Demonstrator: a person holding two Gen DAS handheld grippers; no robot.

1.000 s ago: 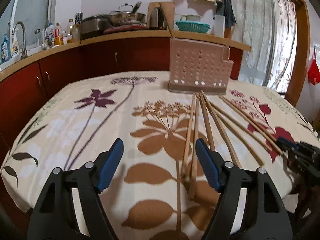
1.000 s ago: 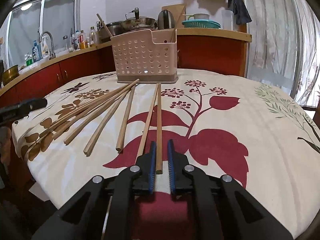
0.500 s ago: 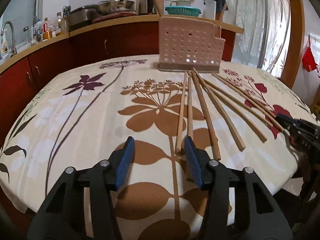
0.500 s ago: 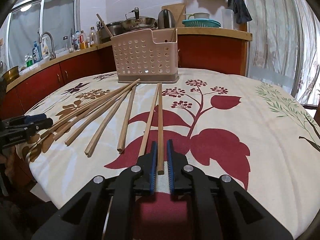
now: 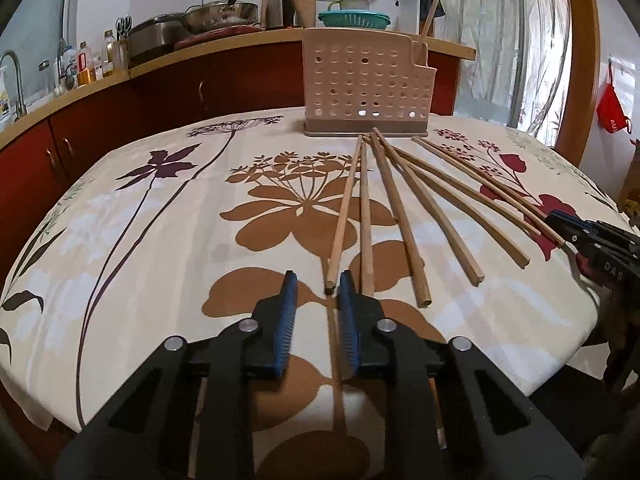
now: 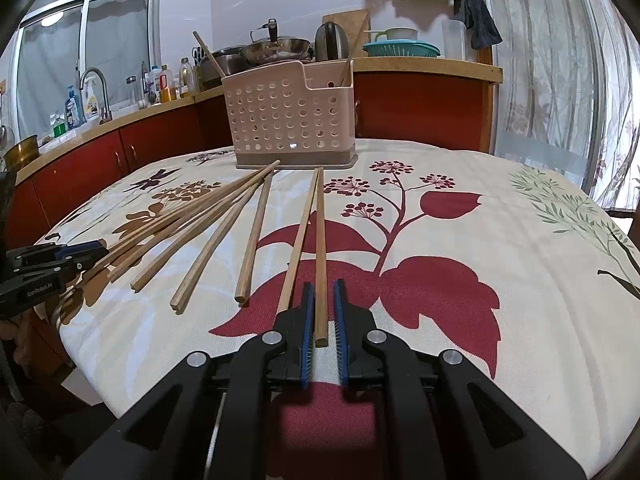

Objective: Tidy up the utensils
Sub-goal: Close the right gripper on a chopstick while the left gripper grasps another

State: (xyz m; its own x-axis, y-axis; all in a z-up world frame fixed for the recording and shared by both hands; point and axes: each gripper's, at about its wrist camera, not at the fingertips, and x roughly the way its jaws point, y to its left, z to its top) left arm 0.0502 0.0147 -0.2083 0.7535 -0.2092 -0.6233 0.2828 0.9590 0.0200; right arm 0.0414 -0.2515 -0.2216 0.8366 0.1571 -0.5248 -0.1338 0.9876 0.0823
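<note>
Lengthwise, the chopstick [image 6: 321,264] pinched by right gripper [image 6: 321,320] points toward the holder [image 6: 290,116].

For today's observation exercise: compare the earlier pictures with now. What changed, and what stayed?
The left tool came forward to the leftmost chopstick, its jaws closing around the near end. The right tool stayed shut on its chopstick; the utensil holder never moved.

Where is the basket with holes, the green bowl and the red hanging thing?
Basket with holes [image 5: 366,82], left wrist view, front wall.
Green bowl [image 6: 402,49], right wrist view, its side.
Red hanging thing [image 5: 611,110], left wrist view, its middle.
</note>
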